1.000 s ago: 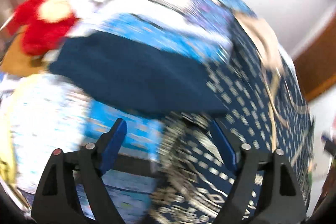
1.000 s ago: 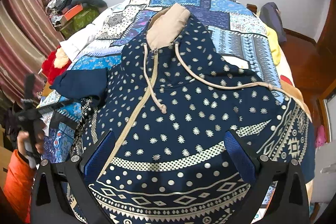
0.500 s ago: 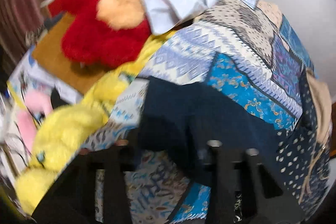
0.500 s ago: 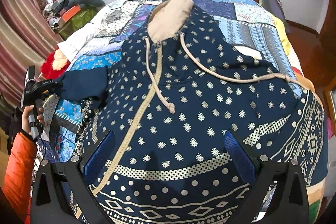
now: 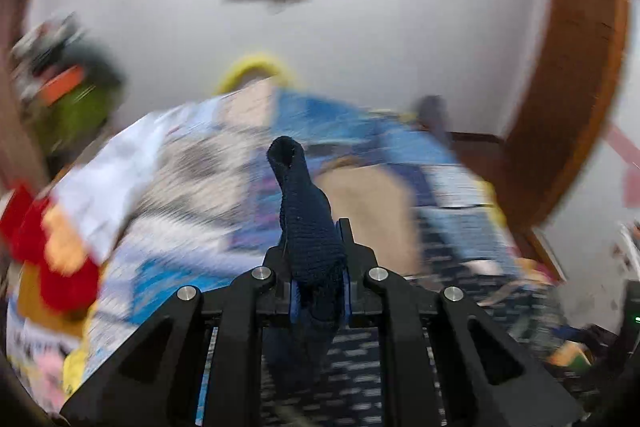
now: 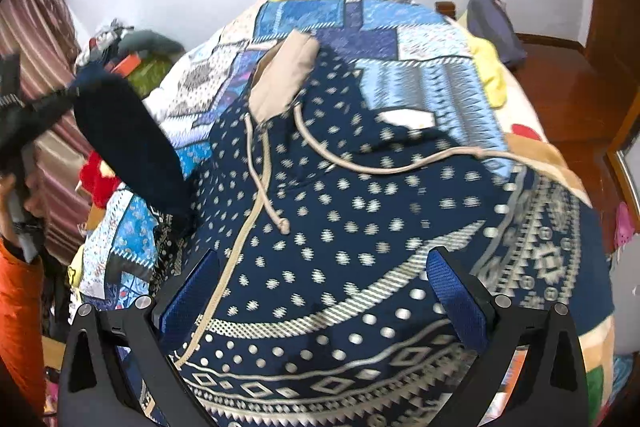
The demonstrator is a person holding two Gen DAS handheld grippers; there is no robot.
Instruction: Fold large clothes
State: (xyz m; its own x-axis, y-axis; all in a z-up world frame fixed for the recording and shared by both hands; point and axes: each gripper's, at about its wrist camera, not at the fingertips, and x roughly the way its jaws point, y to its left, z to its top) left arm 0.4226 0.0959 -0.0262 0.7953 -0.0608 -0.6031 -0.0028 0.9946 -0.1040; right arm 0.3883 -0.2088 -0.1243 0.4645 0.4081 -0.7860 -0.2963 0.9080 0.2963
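A navy hoodie [image 6: 340, 207] with cream dots, a beige hood [image 6: 288, 71] and drawstrings lies spread front-up on the bed. My left gripper [image 5: 314, 259] has its jaws closing on the plain navy sleeve cuff [image 5: 304, 203], which sticks up between the pads. In the right wrist view the left gripper [image 6: 60, 99] holds that sleeve [image 6: 128, 151] raised at the hoodie's left side. My right gripper [image 6: 320, 291] hovers open over the hoodie's patterned lower front, with nothing between its fingers.
A blue patchwork quilt [image 6: 432, 75] covers the bed. A red plush toy [image 6: 96, 179] and a striped curtain [image 6: 40, 27] are at the left, with a person's orange sleeve [image 6: 20, 327] below. Yellow cloth [image 6: 488, 75] and a wooden floor [image 6: 560, 87] lie to the right.
The left gripper went from wide open to shut on the sleeve cuff and lifted it off the bed. The right gripper stayed open and shifted only slightly over the hoodie.
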